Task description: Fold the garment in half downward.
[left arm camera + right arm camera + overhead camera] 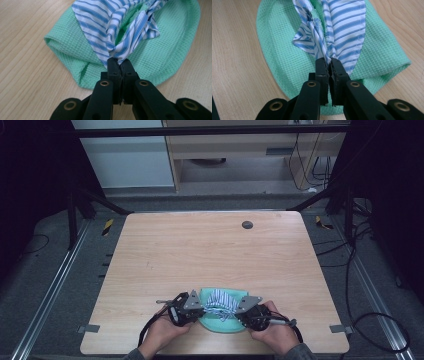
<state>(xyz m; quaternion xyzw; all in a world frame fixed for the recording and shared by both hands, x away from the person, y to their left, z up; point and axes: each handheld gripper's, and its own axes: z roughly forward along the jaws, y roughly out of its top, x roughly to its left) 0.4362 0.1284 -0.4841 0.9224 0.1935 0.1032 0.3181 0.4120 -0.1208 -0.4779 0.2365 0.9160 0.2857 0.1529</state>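
A blue-and-white striped cloth [220,300] lies bunched on top of a mint-green waffle-weave cloth [221,326] near the front edge of the wooden table [200,250]. My left gripper [202,309] is shut on the striped cloth's left end, and in the left gripper view the striped cloth [110,30] rises from the closed tips of that gripper [119,62] over the green cloth [172,47]. My right gripper [237,310] pinches the other end; the right gripper view has its tips [328,62] clamped on the striped cloth [342,27] above the green cloth [279,45].
A small dark round grommet [247,224] sits near the table's far edge. Black frame bars and cables stand around the table on the grey floor. A person's hands hold both grippers at the front edge.
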